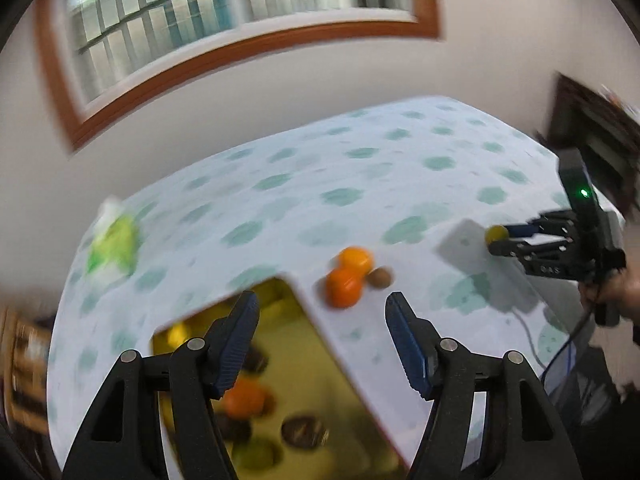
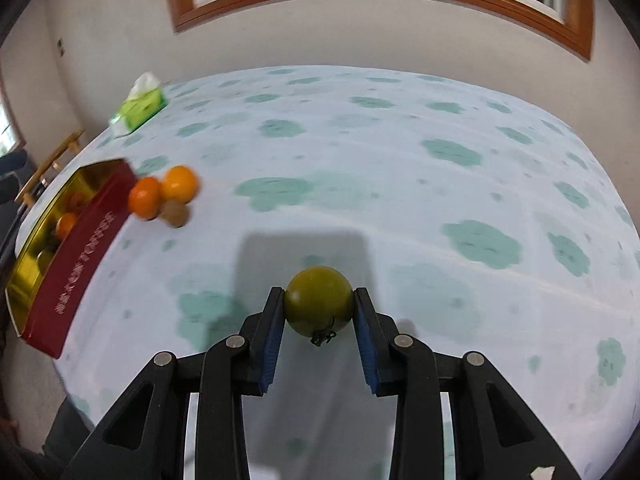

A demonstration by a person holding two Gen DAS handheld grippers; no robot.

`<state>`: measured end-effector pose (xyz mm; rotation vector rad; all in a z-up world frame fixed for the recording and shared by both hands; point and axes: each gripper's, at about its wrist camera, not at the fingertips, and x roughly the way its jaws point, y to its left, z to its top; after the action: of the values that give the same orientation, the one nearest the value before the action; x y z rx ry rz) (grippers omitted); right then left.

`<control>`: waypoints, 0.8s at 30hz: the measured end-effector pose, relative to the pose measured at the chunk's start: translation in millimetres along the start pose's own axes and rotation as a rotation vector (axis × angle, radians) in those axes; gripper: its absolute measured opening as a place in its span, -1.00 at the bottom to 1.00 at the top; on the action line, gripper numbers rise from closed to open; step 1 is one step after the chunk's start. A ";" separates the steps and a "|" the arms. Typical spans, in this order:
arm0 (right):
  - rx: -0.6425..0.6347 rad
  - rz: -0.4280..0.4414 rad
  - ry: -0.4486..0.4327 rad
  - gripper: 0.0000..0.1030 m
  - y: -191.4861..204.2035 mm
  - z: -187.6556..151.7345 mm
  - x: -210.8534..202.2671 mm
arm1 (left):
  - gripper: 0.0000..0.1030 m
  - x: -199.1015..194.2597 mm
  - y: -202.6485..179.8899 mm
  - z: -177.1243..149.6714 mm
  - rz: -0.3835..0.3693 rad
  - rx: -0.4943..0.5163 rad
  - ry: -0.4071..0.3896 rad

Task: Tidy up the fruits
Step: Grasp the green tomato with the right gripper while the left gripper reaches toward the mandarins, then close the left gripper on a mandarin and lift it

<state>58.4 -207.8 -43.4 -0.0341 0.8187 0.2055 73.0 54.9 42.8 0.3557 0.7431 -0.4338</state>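
Note:
My right gripper is shut on a round green fruit with a dark stem, held above the tablecloth. From the left wrist view that same right gripper shows at the far right with the fruit at its tips. My left gripper stands open and empty over the corner of a gold-lined red box that holds several fruits. Two oranges and a small brown fruit lie together on the cloth beside the box, just beyond the left fingertips.
A green tissue pack lies at the table's far left corner. The table wears a pale cloth with teal flower prints. A window and a wall stand behind it. A hand and cables show at the right edge of the left wrist view.

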 end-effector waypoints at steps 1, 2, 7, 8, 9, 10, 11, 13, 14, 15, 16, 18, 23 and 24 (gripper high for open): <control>0.009 -0.002 0.000 -0.39 -5.6 -0.3 1.7 | 0.29 15.2 -4.3 10.7 -0.015 0.055 0.029; 0.016 0.004 0.000 -0.39 -7.9 -0.4 3.1 | 0.29 23.6 -6.6 14.5 -0.026 0.080 0.049; 0.016 0.023 -0.020 -0.37 -5.6 -3.4 6.4 | 0.29 88.5 -11.8 30.8 -0.134 0.218 0.209; 0.019 0.030 -0.023 -0.36 -6.0 -5.6 5.5 | 0.29 97.8 -13.1 30.1 -0.140 0.244 0.236; 0.021 0.036 -0.026 -0.36 -7.8 -6.9 5.4 | 0.29 110.2 -13.8 30.4 -0.156 0.275 0.274; 0.024 0.045 -0.030 -0.36 -9.0 -7.5 5.9 | 0.29 117.0 -14.0 29.7 -0.161 0.291 0.291; 0.026 0.050 -0.033 -0.36 -10.0 -9.0 5.2 | 0.29 123.3 -13.8 29.3 -0.159 0.303 0.307; 0.035 0.063 -0.033 -0.36 -11.5 -10.6 7.3 | 0.29 139.1 -13.8 27.8 -0.157 0.330 0.351; 0.040 0.070 -0.029 -0.34 -11.9 -11.9 9.6 | 0.29 146.0 -13.1 26.8 -0.155 0.339 0.370; 0.040 0.072 -0.035 -0.34 -11.4 -12.2 9.3 | 0.28 155.1 -10.8 25.7 -0.155 0.340 0.393; 0.037 0.071 -0.032 -0.34 -10.7 -11.9 9.3 | 0.25 164.9 -8.0 23.0 -0.162 0.330 0.425; 0.036 0.075 -0.033 -0.34 -10.8 -11.6 9.3 | -0.13 166.8 -7.9 19.4 -0.158 0.329 0.399; 0.042 0.081 -0.035 -0.34 -12.3 -11.9 9.3 | -0.18 145.7 -21.0 12.2 -0.061 0.281 0.322; 0.040 0.080 -0.035 -0.34 -11.9 -11.9 9.5 | -0.18 138.2 -23.3 10.1 -0.021 0.257 0.293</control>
<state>58.4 -219.2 -59.0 0.0401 0.7902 0.2641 157.8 -4.2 -52.3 0.6633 0.9796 -0.5047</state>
